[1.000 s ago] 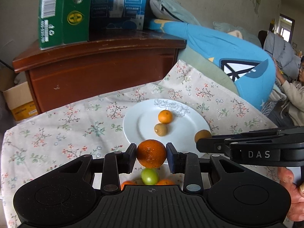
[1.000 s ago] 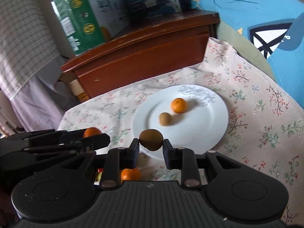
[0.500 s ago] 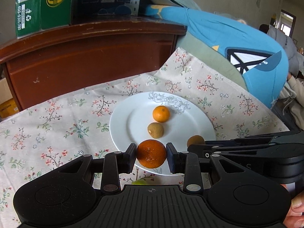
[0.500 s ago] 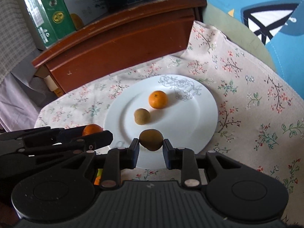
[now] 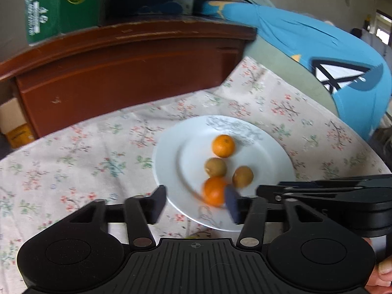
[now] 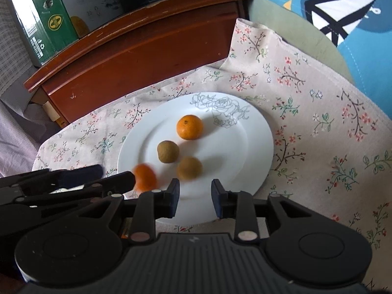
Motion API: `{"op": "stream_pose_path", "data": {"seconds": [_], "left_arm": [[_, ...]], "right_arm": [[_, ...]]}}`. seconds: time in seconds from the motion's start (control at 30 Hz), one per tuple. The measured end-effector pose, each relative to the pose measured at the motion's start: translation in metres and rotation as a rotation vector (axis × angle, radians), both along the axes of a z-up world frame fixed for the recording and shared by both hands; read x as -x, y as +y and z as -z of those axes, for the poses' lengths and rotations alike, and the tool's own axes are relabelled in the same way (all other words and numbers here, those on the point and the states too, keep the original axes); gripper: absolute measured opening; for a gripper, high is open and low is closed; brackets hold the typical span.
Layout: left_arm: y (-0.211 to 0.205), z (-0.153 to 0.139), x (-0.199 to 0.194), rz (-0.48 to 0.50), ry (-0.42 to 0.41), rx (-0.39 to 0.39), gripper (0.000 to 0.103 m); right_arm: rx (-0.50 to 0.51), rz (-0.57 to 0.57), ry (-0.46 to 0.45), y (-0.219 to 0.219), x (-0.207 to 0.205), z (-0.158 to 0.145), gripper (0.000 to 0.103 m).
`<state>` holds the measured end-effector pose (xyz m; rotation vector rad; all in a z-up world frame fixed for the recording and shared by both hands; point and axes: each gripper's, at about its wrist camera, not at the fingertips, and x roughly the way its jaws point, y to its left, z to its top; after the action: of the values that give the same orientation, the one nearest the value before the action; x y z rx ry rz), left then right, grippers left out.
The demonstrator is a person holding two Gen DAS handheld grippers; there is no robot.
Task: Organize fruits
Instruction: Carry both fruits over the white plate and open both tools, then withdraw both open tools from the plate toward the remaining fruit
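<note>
A white plate on the floral cloth carries a small orange and a kiwi. My left gripper hangs over the plate's near rim, its jaws opening. A blurred orange sits loose on the plate by the right pad. My right gripper is also opening, with nothing between its pads. A second kiwi lies on the plate just ahead of them.
A brown wooden cabinet stands behind the cloth with a green carton and a blue box on top. A blue cushion lies to the right. A green fruit peeks out under the left gripper. A hand shows at bottom right.
Both grippers came down closer to the plate and opened. The orange left the left pads and the kiwi left the right pads; both now rest on the plate.
</note>
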<state>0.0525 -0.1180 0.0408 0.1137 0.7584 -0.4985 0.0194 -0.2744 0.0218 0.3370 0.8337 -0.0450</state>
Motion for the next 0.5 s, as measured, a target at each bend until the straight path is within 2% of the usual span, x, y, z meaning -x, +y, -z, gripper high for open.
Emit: {"op": "stream_pose_path", "data": {"seconds": [0.1,0.3,0.5], "left_arm": [[0.0019,-0.0046,0.0007,-0.035,-0.006,-0.015,0.072],[0.0028,-0.0075,0.0036,-0.063,0.002,-0.045,0.080],[0.0065,-0.0095,0.0101,-0.066,0.000,-0.077,0.081]], "right_arm": [[-0.009,0.008,-0.003,-0.0021,0.0004,-0.0017,0.031],[0.008,0.014,-0.012,-0.0025,0.0026,-0.0055,0.036],[0.016,0.013,-0.016,-0.0029,0.0074,-0.0103,0.045]]}}
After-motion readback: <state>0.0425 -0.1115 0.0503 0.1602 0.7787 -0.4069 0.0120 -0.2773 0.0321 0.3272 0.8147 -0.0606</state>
